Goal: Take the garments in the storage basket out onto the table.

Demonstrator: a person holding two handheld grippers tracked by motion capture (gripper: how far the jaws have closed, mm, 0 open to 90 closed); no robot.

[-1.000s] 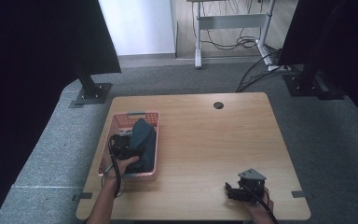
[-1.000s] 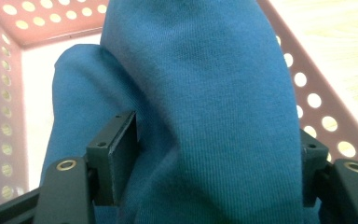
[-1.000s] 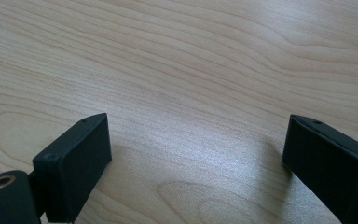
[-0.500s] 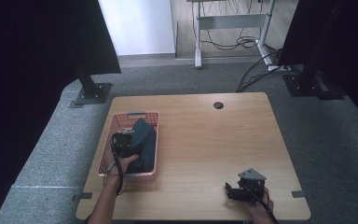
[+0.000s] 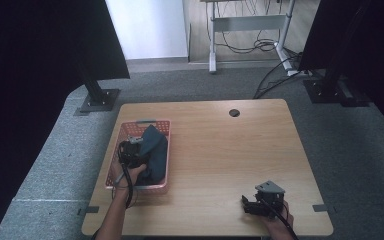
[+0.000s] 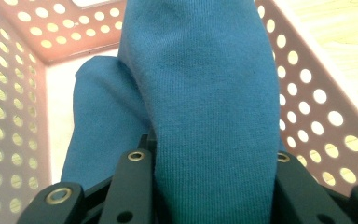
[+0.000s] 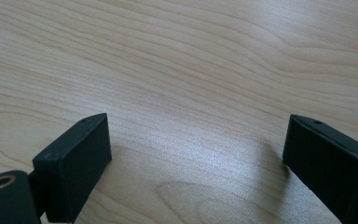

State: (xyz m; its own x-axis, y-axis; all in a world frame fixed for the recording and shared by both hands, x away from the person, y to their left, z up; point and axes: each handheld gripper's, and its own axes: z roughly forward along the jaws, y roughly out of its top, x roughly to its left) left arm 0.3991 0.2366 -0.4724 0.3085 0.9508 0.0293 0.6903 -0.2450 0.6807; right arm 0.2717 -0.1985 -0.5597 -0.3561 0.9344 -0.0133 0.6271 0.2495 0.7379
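In the pink perforated basket (image 5: 130, 131) — blue cloth (image 6: 205, 93), left hand-held gripper (image 5: 130, 152) just clenched on it, right hand-held gripper (image 7: 196, 158) spread wide.

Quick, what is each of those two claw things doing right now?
Left gripper: jaws just closed, shut on the blue cloth in the pink basket.
Right gripper: open, holding nothing, over the wooden table.

Both grippers are black: the left gripper (image 5: 130, 152) trails a black cable, the right gripper (image 5: 260, 205) wears a grey three-cornered plate; brass-ringed screw holes dot the jaws.
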